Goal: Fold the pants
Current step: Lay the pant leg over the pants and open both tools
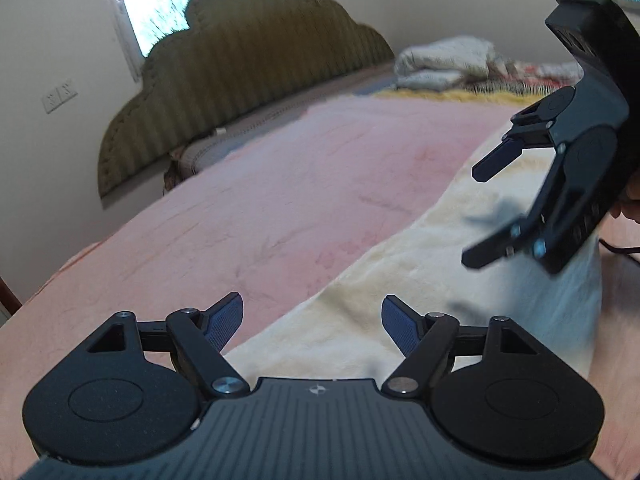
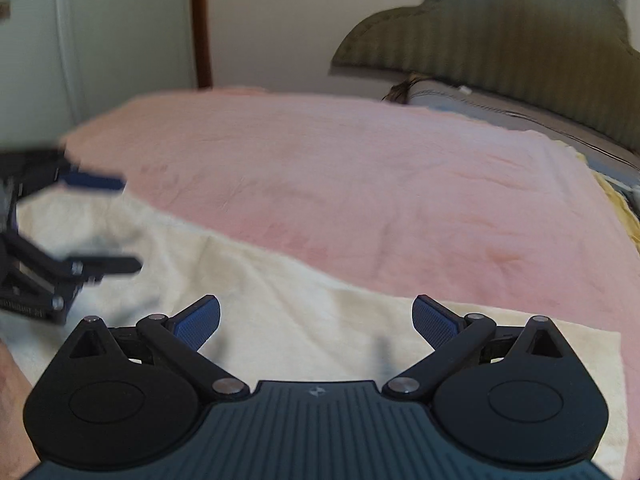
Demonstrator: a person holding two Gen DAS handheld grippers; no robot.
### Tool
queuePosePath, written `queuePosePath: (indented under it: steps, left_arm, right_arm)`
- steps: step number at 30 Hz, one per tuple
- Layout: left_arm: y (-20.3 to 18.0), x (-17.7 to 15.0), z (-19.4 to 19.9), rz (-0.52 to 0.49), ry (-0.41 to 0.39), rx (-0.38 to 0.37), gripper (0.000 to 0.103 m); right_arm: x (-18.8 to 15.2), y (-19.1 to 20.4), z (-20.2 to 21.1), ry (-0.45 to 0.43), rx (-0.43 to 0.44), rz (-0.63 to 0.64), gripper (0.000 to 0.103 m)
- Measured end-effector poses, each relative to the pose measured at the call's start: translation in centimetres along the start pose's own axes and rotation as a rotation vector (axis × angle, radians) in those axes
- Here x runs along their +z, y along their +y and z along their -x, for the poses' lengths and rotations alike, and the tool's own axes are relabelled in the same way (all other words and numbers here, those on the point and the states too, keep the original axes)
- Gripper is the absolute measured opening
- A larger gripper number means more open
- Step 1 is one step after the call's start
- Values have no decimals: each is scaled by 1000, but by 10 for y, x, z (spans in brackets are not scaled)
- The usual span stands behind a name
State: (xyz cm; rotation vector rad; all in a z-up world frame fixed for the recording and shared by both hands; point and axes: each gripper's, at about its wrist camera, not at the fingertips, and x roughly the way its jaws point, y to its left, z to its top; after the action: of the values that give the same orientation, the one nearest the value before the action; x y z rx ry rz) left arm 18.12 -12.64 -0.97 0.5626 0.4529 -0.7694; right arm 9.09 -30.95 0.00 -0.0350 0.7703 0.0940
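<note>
The cream fleece pants (image 1: 400,280) lie flat on the pink blanket, and they fill the lower part of the right wrist view (image 2: 288,280). My left gripper (image 1: 312,299) hovers over their near edge, open, with nothing between its blue pads. It shows at the left edge of the right wrist view (image 2: 129,224), blurred. My right gripper (image 2: 316,300) is wide open above the cloth and holds nothing. From the left wrist view the right gripper (image 1: 476,216) hangs over the pants at the right, jaws apart, casting a shadow on the cloth.
A pink blanket (image 1: 280,184) covers the bed. An olive padded headboard (image 1: 248,64) stands at the far end under a window. Folded white bedding (image 1: 444,60) and patterned cloth lie at the far right. A white cabinet and brown door frame (image 2: 202,20) are beyond the bed.
</note>
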Motion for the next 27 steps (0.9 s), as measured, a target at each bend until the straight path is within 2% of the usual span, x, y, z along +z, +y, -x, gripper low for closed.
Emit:
queuePosePath:
  steps: [3,4,6,7,9,10,11,12,13,15,17,18,20,22,24,25,27]
  left_arm:
    - [2,-10,-5,0,41,-100,80]
    - [0,-13,-12,-7,63,-103,81]
    - [-6,-20,-41,-46,123,-14,79]
    - [-6,-21,-57,-57,140,38,77]
    - [10,-23,-79,17,87,117,84]
    - [18,-21,-87,64,102,133,84]
    - [28,-16,-90,126,113,142,83]
    - [32,-13,-86,155,116,178,77]
    - [33,-10,-80,148,110,208,74]
    - [26,-8,-58,99,78,250,79]
    - [17,-8,-36,89,45,218,89]
    - [11,-8,-25,98,34,171,94]
    - [-4,-9,-12,131,23,68,95]
    - [-19,-8,-9,172,24,-24,95]
    - [-35,-6,-15,212,36,-87,95]
    - [-43,-7,-20,224,45,-107,95]
    - [-54,-11,-34,222,80,-86,95]
  right_arm:
    - [-9,22,-17,74,-2,82,103]
    - [-13,25,-25,107,-6,98,103]
    - [-17,24,-44,152,-68,118,103]
    - [-15,17,-51,138,-67,93,103]
    - [-3,-1,-71,124,-53,2,103]
    - [3,-11,-82,106,-60,-42,103]
    - [9,-20,-91,102,-58,-84,103]
    - [13,-30,-96,106,-31,-142,103]
    - [17,-37,-95,102,-40,-193,103]
    - [18,-43,-70,37,-103,-197,103]
    - [9,-53,-36,-11,-120,-201,103]
    - [1,-62,-19,-13,-117,-209,103]
    - [-19,-80,5,27,-97,-226,103]
    - [-37,-100,14,106,-73,-229,103]
    - [-50,-113,13,166,-92,-219,103]
    - [-54,-119,8,200,-93,-214,103]
    - [-58,-130,-6,214,-45,-230,103]
